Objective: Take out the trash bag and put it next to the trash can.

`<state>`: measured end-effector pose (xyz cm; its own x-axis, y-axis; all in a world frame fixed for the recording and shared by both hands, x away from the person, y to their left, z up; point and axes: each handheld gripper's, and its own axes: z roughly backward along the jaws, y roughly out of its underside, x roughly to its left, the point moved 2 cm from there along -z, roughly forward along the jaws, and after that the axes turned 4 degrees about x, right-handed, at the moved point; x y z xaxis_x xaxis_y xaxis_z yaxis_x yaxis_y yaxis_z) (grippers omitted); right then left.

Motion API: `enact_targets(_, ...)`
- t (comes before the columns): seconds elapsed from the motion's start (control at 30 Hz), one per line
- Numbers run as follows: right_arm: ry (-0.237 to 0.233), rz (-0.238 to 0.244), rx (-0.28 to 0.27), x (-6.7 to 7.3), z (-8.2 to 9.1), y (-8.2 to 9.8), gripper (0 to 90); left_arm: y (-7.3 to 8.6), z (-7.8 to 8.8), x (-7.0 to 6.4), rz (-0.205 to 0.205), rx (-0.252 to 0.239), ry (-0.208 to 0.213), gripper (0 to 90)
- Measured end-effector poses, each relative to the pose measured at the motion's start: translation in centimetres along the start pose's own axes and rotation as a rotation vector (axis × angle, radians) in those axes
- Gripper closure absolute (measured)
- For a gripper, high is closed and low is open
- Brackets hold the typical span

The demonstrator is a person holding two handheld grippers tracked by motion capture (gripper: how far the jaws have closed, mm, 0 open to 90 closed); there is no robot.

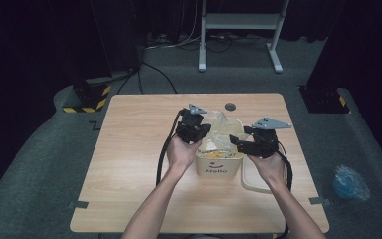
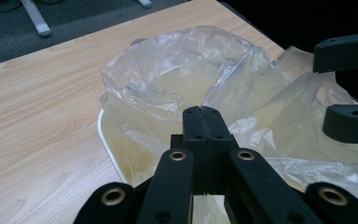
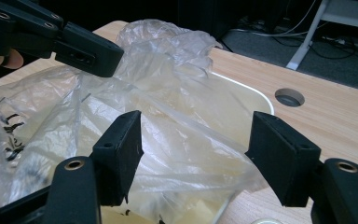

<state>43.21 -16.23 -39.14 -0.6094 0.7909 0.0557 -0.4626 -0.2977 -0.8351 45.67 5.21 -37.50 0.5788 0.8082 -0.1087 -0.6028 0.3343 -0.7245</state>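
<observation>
A clear plastic bag (image 1: 218,130) sits in a cream bin (image 1: 220,167) near the middle of the wooden worktop (image 1: 139,149), its film billowing up above the bin's rim.

The left tool (image 2: 200,122) is at the bag's left edge, over the bin's near-left wall. In the left gripper view its jaws are pressed together, with the film bunched right at and below them; it appears to be clamped on a fold of the bag, though the pinched film itself is hard to make out.

The right tool (image 3: 196,144) is at the bin's right side. Its jaws stand well apart, and in the right gripper view a loose sheet of the bag stretches across the gap between them. The left-hand pad touches or nearly touches the film; the other is clear of it.

A round hole (image 3: 289,97) in the worktop lies just beyond the bin.
</observation>
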Motion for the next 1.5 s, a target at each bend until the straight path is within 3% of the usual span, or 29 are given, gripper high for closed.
enact_targets(0.37,0.025,-0.040,-0.012,-1.5,1.1,0.8,34.7,-0.1,0.4,0.5,0.012,-0.011,-0.001,90.0)
enact_targets(1.1,0.141,-0.113,0.003,-5.1,2.0,3.6,35.4,-1.5,4.1,1.1,0.028,-0.104,0.035,90.0)
enact_targets(1.5,0.196,-0.146,0.065,-6.7,1.2,6.1,35.4,-1.9,5.6,1.8,0.044,-0.142,0.042,90.0)
